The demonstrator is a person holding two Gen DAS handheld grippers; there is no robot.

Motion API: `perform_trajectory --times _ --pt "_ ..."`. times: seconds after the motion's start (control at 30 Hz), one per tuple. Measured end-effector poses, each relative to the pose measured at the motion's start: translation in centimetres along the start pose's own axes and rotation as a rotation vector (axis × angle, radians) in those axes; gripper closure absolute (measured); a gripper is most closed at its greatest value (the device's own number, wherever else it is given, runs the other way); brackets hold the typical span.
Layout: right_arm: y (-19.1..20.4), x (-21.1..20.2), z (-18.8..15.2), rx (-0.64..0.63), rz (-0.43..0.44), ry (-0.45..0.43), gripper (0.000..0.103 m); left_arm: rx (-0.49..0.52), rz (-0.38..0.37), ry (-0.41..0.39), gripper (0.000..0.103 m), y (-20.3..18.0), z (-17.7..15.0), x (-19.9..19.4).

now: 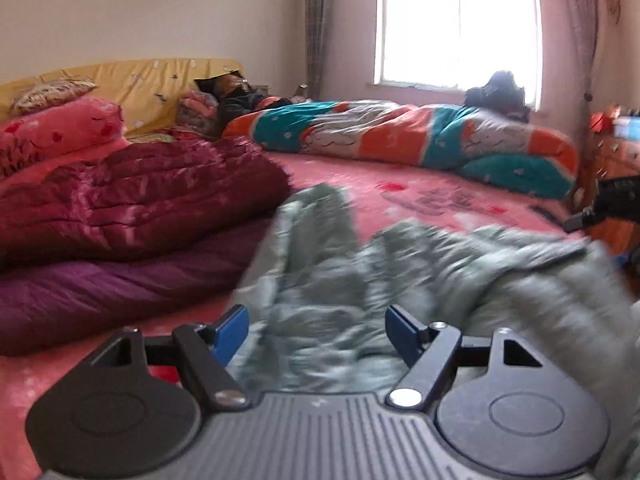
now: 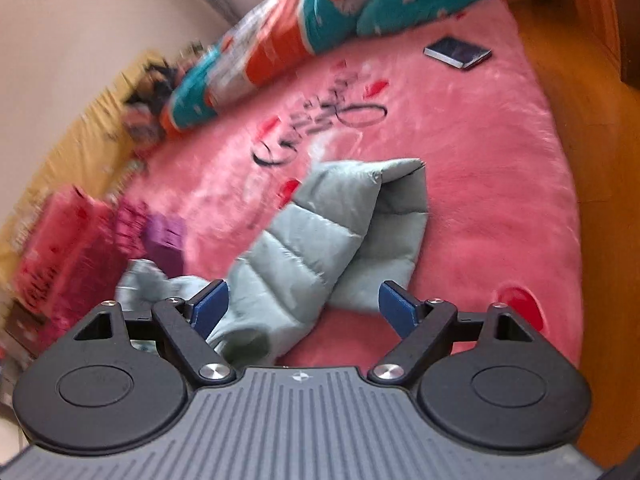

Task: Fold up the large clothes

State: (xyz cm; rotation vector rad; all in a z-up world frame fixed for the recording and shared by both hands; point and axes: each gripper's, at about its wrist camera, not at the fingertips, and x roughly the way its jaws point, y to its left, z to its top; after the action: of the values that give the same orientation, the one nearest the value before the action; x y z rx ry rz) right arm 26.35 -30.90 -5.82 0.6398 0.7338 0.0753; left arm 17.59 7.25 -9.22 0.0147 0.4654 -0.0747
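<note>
A pale grey-green padded jacket point(image 1: 420, 264) lies crumpled on the pink bed blanket point(image 1: 420, 196); the left wrist view shows it blurred. My left gripper point(image 1: 316, 320) hovers just over it, blue pads wide apart and pressing on nothing. In the right wrist view the jacket point(image 2: 320, 224) shows a quilted sleeve lying across a folded part. My right gripper point(image 2: 303, 296) is open above the sleeve's cuff end, with nothing gripped.
A maroon quilt point(image 1: 132, 196) sits on a purple one point(image 1: 100, 292) to the left. A rolled orange, teal and grey duvet point(image 1: 420, 140) runs along the far side. A dark phone-like slab point(image 2: 458, 53) lies on the pink blanket point(image 2: 480, 184). Wooden floor point(image 2: 592, 160) borders the bed.
</note>
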Motion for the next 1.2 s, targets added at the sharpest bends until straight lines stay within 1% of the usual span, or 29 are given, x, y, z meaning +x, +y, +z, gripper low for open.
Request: perform_trajectory --times 0.1,0.17,0.2,0.27,0.33,0.37,0.4,0.43,0.47,0.5,0.53,0.57,0.6,0.67,0.77,0.87,0.93,1.07,1.2 --pt "-0.5 4.3 1.1 0.028 -0.039 0.058 0.001 -0.019 0.035 0.062 0.027 1.3 -0.9 1.3" --pt "-1.4 6.4 1.3 0.056 -0.125 0.059 0.0 -0.036 0.079 0.082 0.027 2.3 -1.2 1.9" --pt "-1.5 7.3 1.4 0.07 -0.134 0.06 0.0 -0.048 0.106 0.083 0.027 2.9 -1.2 2.1" --pt "-1.9 8.8 1.5 0.094 -0.096 0.05 0.0 -0.092 0.177 0.082 0.027 4.5 -1.0 2.2" --pt "-1.4 9.8 1.6 0.097 -0.051 0.028 0.0 -0.158 0.251 0.082 0.026 6.4 -1.0 2.2" --pt "-0.8 10.3 1.7 0.078 -0.042 0.021 0.0 -0.194 0.283 0.091 0.026 7.4 -1.0 2.3" --pt "-0.2 10.9 2.0 0.05 -0.055 0.016 0.002 -0.228 0.307 0.101 0.026 8.3 -1.1 2.3" --pt "0.5 11.7 2.0 0.009 -0.085 0.015 0.011 -0.262 0.327 0.106 0.026 9.1 -1.2 2.3" --pt "1.2 12.1 2.1 -0.028 -0.11 0.02 0.028 -0.29 0.338 0.109 0.026 9.7 -1.3 2.3" --pt "1.7 12.6 2.2 -0.064 -0.132 0.023 0.042 -0.316 0.345 0.109 0.026 10.3 -1.3 2.1" --pt "2.4 13.1 2.2 -0.098 -0.15 0.026 0.066 -0.329 0.348 0.106 0.026 10.5 -1.4 2.0" --pt "3.1 13.4 2.3 -0.121 -0.155 0.027 0.071 -0.33 0.348 0.103 0.026 10.7 -1.4 1.8" --pt "3.7 13.1 2.2 -0.14 -0.155 0.017 0.072 -0.324 0.349 0.101 0.026 10.8 -1.4 1.7" --pt "5.8 13.0 2.3 -0.218 -0.163 -0.017 0.082 -0.317 0.34 0.102 0.025 10.8 -1.4 1.5" --pt "9.4 12.2 2.6 -0.344 -0.182 -0.083 0.09 -0.308 0.322 0.12 0.025 10.7 -1.5 1.8" --pt "13.6 11.1 3.2 -0.483 -0.18 -0.174 0.092 -0.295 0.308 0.142 0.025 10.3 -1.7 2.2" --pt "16.3 10.4 3.9 -0.549 -0.165 -0.23 0.092 -0.29 0.294 0.16 0.024 10.2 -1.9 2.4" --pt "20.9 8.5 5.8 -0.593 -0.085 -0.337 0.093 -0.282 0.269 0.185 0.023 9.5 -2.2 2.8" --pt "24.2 7.8 7.4 -0.622 -0.036 -0.401 0.094 -0.285 0.215 0.203 0.021 8.5 -2.4 3.1"
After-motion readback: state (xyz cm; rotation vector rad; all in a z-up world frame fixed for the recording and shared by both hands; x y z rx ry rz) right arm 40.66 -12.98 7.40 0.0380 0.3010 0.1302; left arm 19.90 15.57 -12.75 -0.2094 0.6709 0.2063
